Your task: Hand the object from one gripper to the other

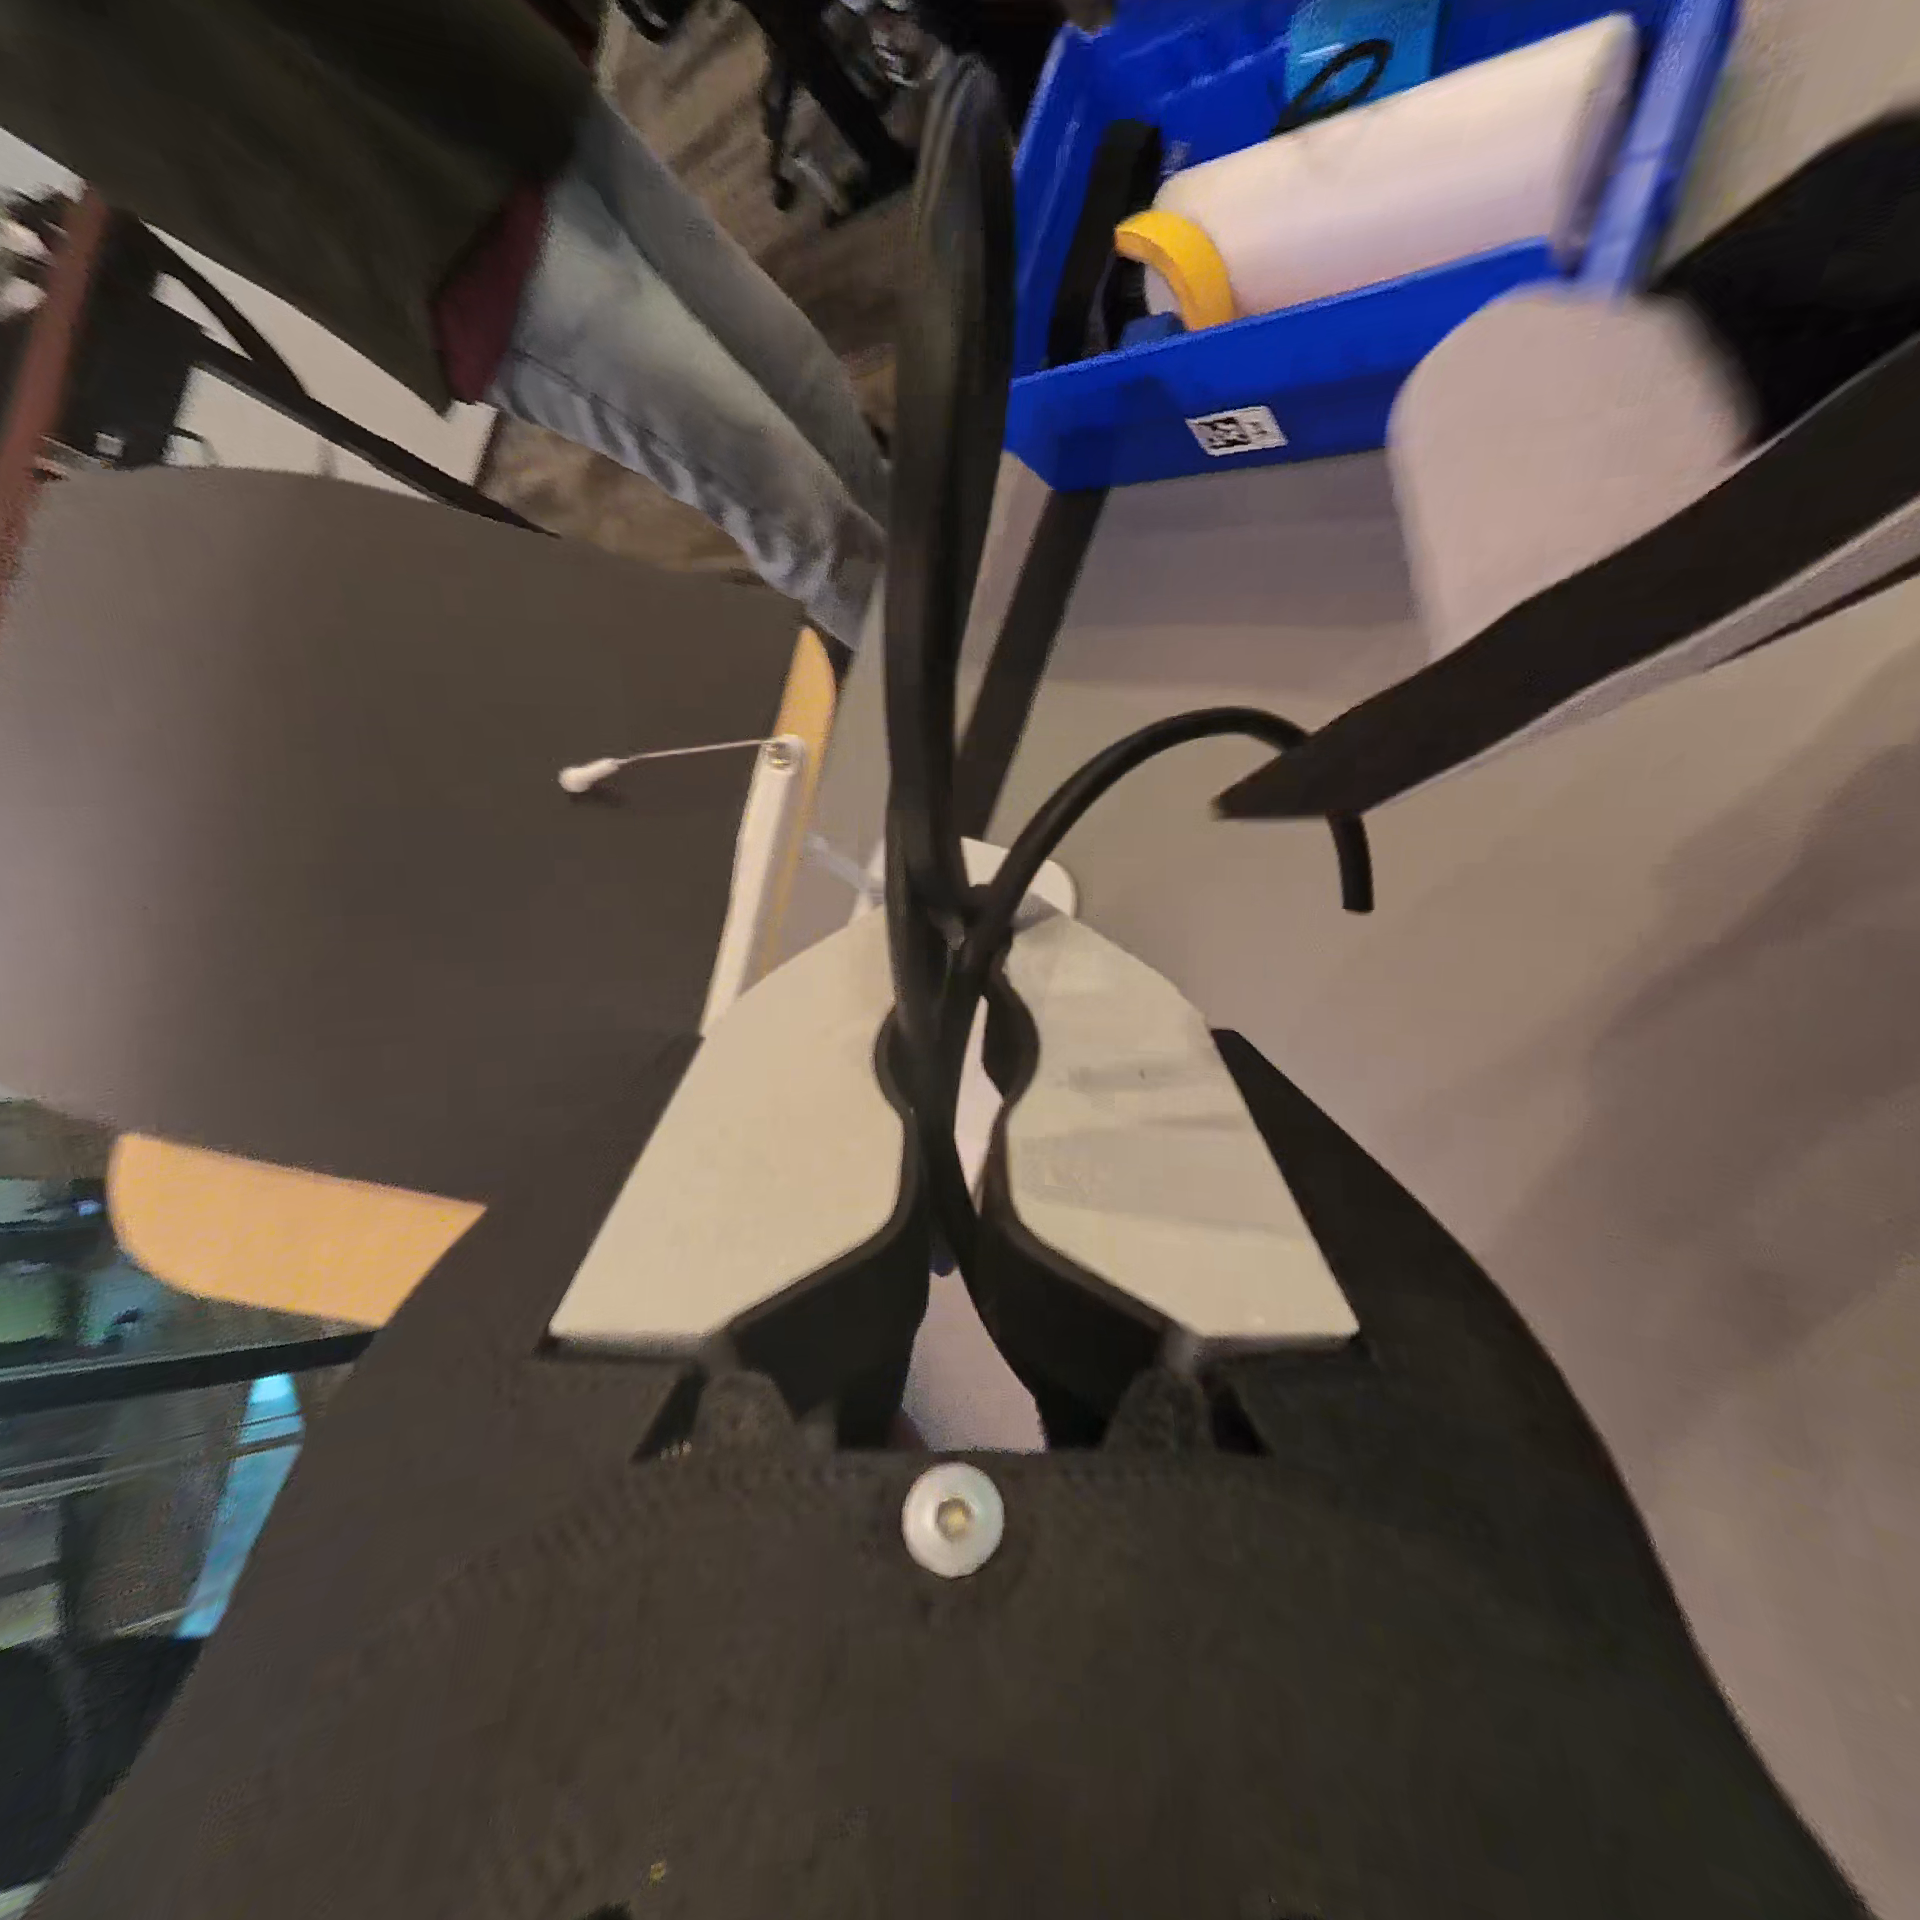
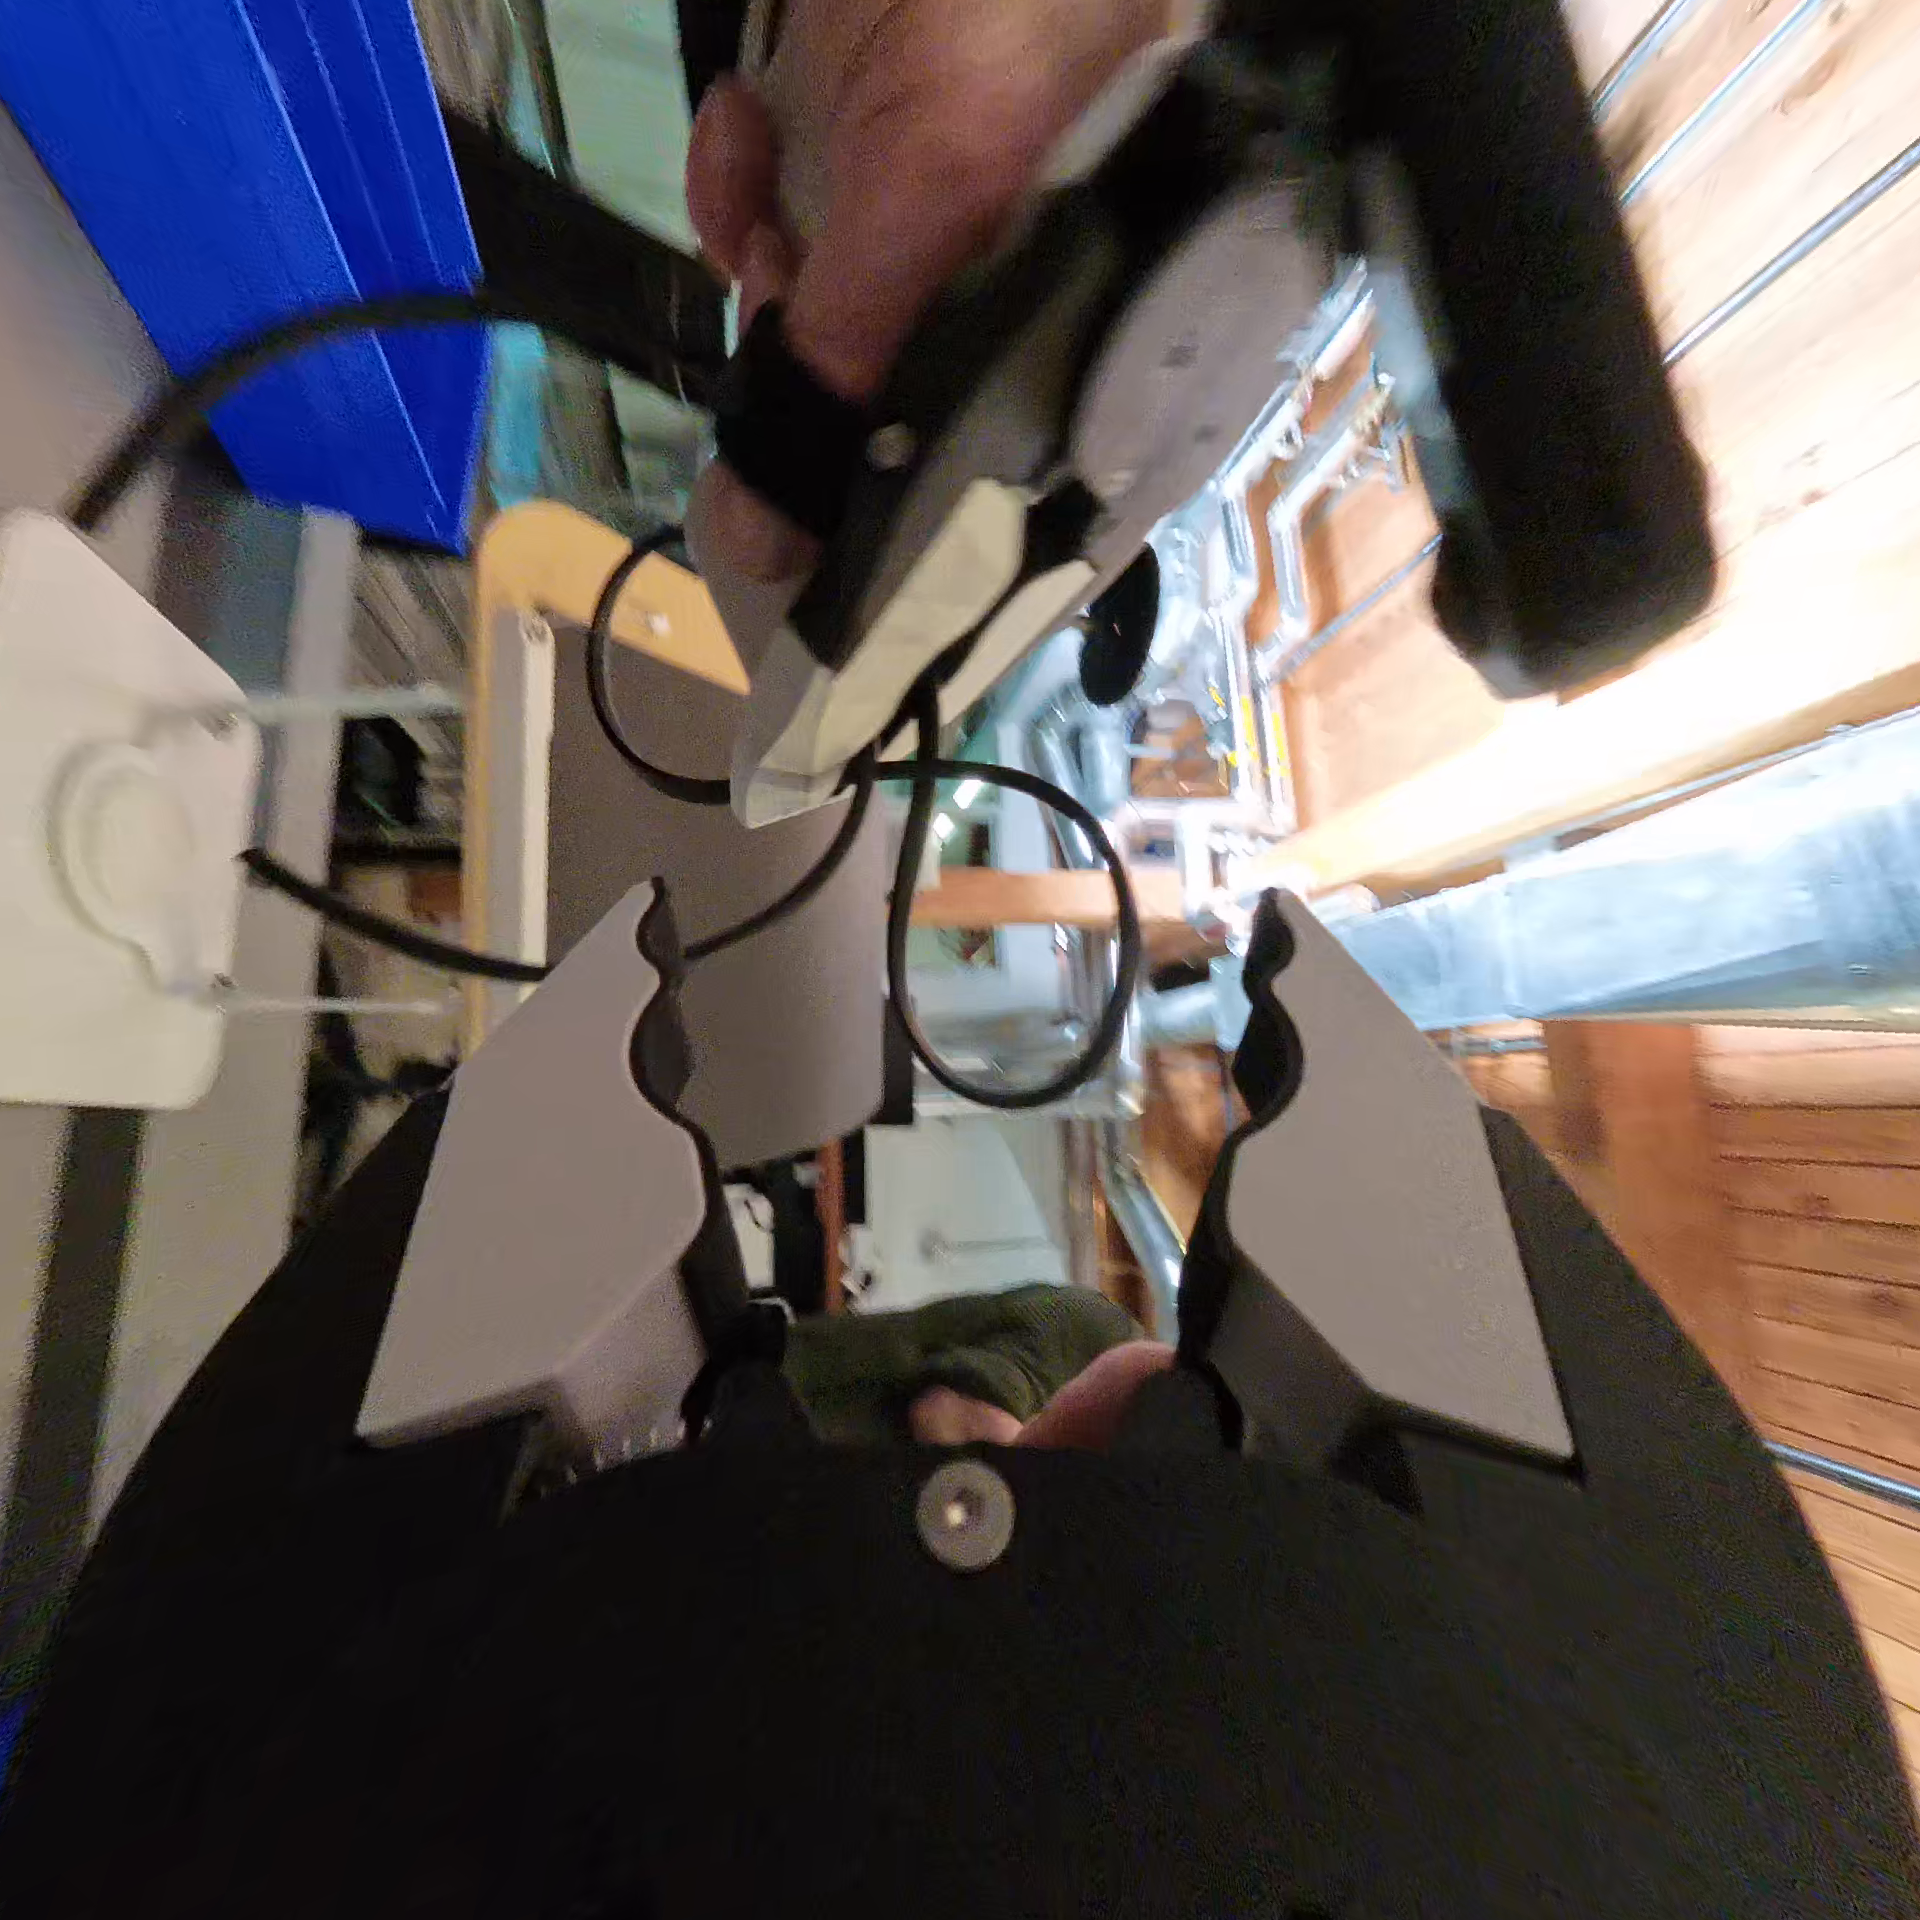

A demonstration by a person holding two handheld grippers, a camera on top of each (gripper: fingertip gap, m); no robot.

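A black cable (image 1: 951,520) is pinched between the grey fingers of my left gripper (image 1: 961,966), which is shut on it. One loop rises away from the fingers and a short free end (image 1: 1351,862) curls off to the right. In the right wrist view the left gripper (image 2: 790,779) comes in from the top, held by a hand (image 2: 883,187), with the cable's loops (image 2: 1117,935) hanging from its tip. My right gripper (image 2: 964,904) is open and empty, its fingertips just below those loops, apart from the cable.
A blue bin (image 1: 1299,384) holding a yellow tape roll (image 1: 1179,260) and white rolls stands on the grey table (image 1: 1558,1039); it also shows in the right wrist view (image 2: 260,208). A white roll (image 1: 1538,468) stands beside it. A white bracket (image 2: 114,831) sits at the left.
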